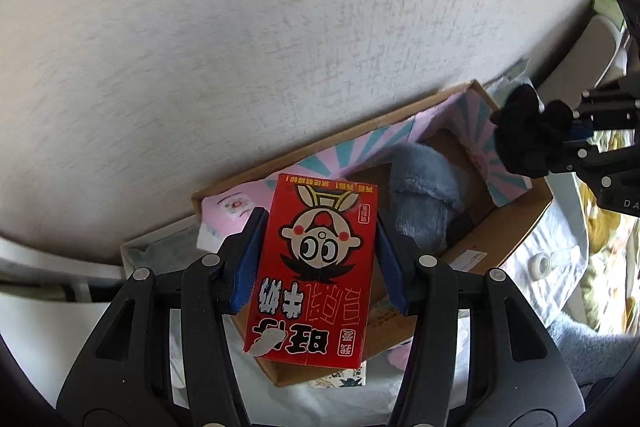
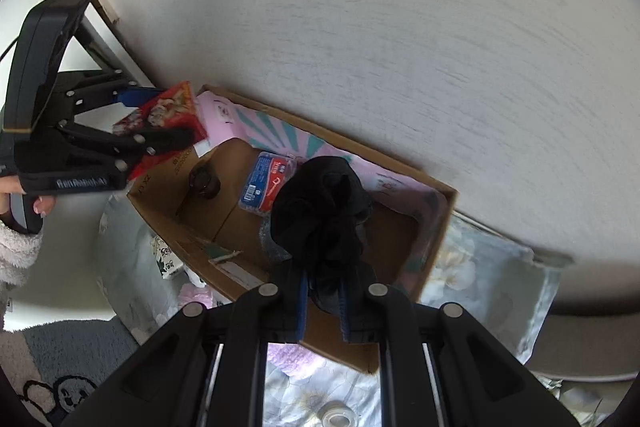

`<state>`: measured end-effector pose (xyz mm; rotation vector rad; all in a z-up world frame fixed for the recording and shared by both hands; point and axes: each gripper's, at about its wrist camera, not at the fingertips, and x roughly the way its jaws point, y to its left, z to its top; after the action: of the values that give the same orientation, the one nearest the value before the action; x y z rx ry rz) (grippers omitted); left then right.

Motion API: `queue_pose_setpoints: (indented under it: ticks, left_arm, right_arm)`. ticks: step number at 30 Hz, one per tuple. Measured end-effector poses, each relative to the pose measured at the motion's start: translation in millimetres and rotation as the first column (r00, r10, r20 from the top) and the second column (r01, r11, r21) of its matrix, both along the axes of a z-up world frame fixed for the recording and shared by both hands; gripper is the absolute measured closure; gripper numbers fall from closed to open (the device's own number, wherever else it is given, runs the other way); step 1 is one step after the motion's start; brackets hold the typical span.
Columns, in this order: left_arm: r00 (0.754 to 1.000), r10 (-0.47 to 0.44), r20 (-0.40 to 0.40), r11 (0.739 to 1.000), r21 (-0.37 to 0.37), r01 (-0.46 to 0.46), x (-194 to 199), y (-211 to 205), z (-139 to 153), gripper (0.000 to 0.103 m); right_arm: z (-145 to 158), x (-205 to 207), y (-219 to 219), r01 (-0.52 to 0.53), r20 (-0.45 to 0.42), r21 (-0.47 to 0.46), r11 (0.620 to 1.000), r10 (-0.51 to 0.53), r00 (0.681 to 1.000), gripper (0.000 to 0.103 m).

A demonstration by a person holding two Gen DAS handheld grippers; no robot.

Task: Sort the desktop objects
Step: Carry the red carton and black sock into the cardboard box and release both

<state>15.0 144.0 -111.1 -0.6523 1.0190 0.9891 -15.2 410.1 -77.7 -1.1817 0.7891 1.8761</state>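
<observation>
Left gripper (image 1: 316, 259) clamped on red milk carton (image 1: 316, 267); right gripper (image 2: 324, 311) pinched on black cloth (image 2: 320, 211), both over cardboard box (image 2: 436, 239), carton at its 10 o'clock.

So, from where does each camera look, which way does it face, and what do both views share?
Left wrist: sits on the left tool, looks down along its fingers at the red milk carton it holds.
Right wrist: sits on the right tool, looks down at the black scrunchie it holds; a hand shows.
Shared: the cardboard box, both held items, each other's tool.
</observation>
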Motion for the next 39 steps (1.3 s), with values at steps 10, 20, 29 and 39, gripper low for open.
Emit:
queue_pose_setpoints:
  ticks: [10, 20, 29, 39]
  left_arm:
    - [0.999, -0.031, 0.009, 0.997, -0.069, 0.032, 15, 12, -26, 0.054]
    - [0.999, -0.033, 0.014, 0.996, -0.082, 0.034, 8, 17, -38, 0.054]
    - [0.999, 0.034, -0.002, 0.999, -0.031, -0.035, -3, 22, -36, 0.0]
    - [0.997, 0.061, 0.04, 0.998, 0.031, -0.062, -19, 15, -27, 0.0]
  right_arm:
    - [-30, -31, 24, -0.026, 0.01, -0.091, 0.996, 0.027, 1.0, 0.091]
    - [-51, -38, 30, -0.002, -0.007, -0.156, 0.988, 0.001, 1.0, 0.091]
    - [-57, -37, 24, 0.037, -0.009, -0.106, 0.994, -0.038, 0.999, 0.0]
    - [-54, -25, 20, 0.097, -0.038, -0.066, 0.993, -0.099, 0.994, 0.0]
